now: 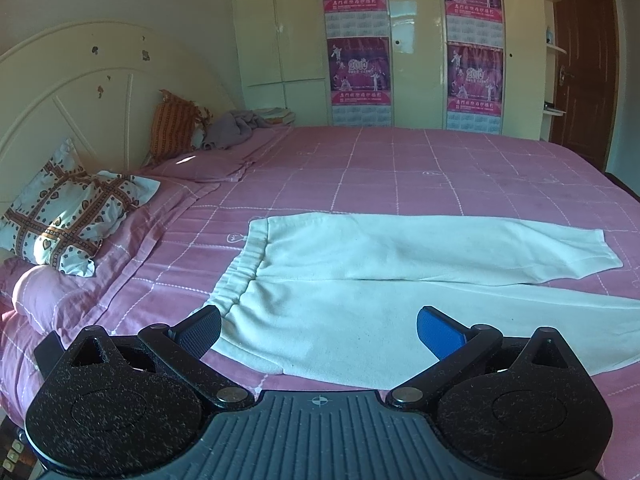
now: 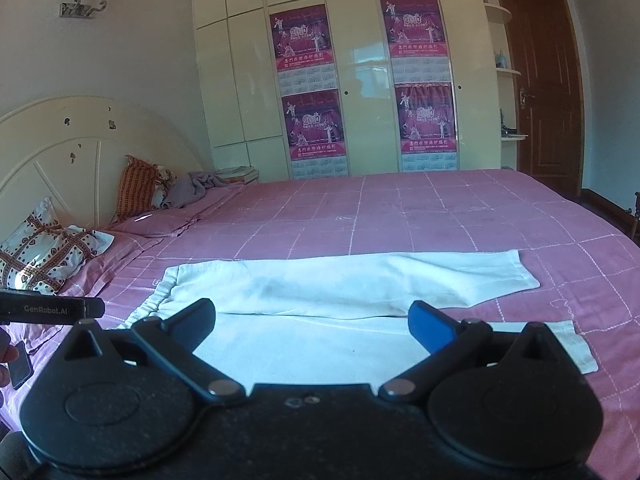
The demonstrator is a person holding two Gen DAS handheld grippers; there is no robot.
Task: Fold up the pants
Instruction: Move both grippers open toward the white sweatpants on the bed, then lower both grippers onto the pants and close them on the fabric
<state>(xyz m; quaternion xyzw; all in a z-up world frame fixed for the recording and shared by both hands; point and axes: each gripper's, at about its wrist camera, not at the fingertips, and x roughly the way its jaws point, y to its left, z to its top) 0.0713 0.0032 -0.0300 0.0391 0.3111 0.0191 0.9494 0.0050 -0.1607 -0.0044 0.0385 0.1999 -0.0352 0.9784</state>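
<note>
White pants (image 1: pixel 360 264) lie flat on the pink bed (image 1: pixel 400 168), waistband left, legs right. My left gripper (image 1: pixel 320 330) and right gripper (image 2: pixel 312 320) hover released at the near edge.

My left hand-held gripper (image 1: pixel 319 330) is matte black, speckled with lint, with two round teardrop housings and silver pivot screws. Its left finger (image 1: pixel 199 331) carries a black textured pad, its right finger (image 1: pixel 439 330) a blue one. A ribbed grey plate with a small crosshair mark sits between them. My right hand-held gripper (image 2: pixel 312 326) looks alike, with two small screws at its centre.
</note>
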